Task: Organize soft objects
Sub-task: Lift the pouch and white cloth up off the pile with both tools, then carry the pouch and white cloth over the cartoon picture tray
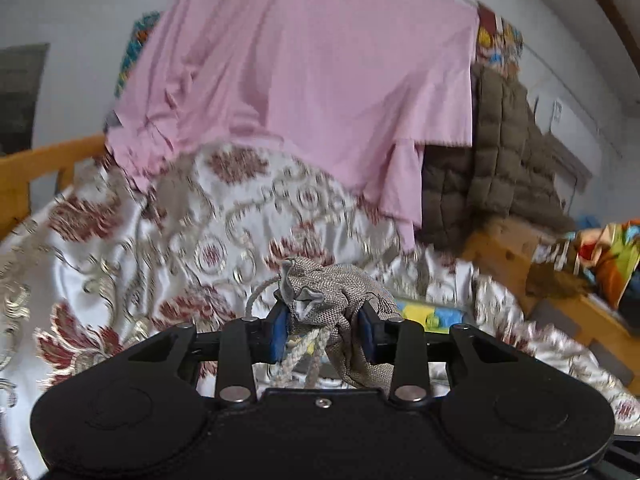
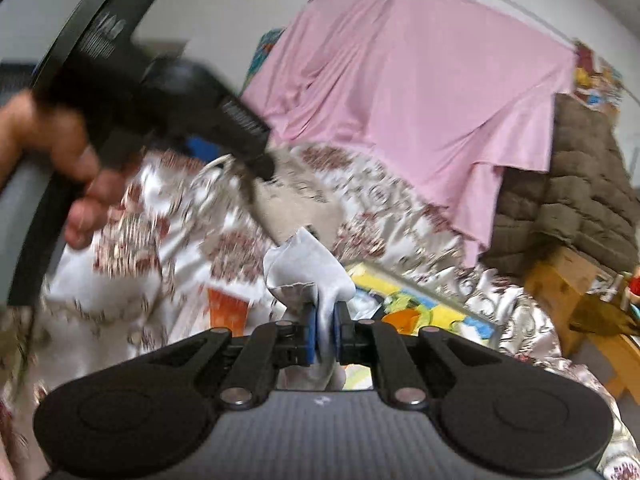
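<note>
Left gripper (image 1: pixel 324 330) fingers partly closed, pinching bunched beige drawstring bag (image 1: pixel 340 300) — cords dangling below, bag hanging above bed. Right gripper (image 2: pixel 325 330) fingers squeezed tight on thin white cloth (image 2: pixel 308 268), also lifted off bed. Floral bedspread (image 1: pixel 180 220) covering bed beneath both. Pink sheet (image 1: pixel 320 72) draping at far edge of bed — brown quilted jacket (image 1: pixel 500 152) beside it.

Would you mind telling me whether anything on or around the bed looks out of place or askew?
Yes: the pink sheet hangs crookedly, its lower edge slanting down to a trailing corner over the patterned bedspread. A brown quilted jacket is slumped on the wooden frame beside it.
</note>
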Motion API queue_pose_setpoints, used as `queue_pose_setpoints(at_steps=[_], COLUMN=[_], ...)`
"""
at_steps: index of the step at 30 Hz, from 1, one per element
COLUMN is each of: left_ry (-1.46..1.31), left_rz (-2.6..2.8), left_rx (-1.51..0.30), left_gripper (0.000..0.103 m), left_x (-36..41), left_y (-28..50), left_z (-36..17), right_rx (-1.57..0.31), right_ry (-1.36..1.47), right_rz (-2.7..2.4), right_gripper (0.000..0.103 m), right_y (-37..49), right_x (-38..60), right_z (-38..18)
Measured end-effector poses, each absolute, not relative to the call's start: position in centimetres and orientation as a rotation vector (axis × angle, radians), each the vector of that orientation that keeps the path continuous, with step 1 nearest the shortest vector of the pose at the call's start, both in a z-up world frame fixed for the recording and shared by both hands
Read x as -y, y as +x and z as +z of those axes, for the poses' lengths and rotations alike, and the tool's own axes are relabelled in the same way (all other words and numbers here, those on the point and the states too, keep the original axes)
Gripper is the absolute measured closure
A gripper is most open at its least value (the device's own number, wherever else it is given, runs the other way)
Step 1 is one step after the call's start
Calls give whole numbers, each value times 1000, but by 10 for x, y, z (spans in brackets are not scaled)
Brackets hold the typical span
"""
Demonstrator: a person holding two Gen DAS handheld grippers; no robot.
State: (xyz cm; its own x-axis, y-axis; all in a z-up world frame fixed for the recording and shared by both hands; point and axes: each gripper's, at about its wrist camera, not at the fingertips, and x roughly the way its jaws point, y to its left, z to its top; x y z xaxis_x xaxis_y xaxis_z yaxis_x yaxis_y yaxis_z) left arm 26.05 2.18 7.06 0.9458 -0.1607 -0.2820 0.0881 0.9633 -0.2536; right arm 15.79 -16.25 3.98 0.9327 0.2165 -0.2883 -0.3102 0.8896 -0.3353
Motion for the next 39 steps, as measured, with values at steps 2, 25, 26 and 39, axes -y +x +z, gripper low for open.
queue_pose_setpoints(at_steps=[2,25,26,39], left_ry=[-253,-357,-351,-330], left_rz=[-122,-46,-40,-49], left_rx=[-280,-69,-72,-230], left_gripper=[65,64,64,64], left_x=[-20,-23,-23,18], left_y=[249,205,211,347], left_z=[78,119,116,81], right_rx=[-214,-44,-57,-121], right_ry=[-347,-136,-138,-99], right_rz=[260,190,190,94], right_gripper=[93,93,93,93], right_y=[151,178,188,320], right_x=[168,206,209,247], right_z=[54,124,121,89])
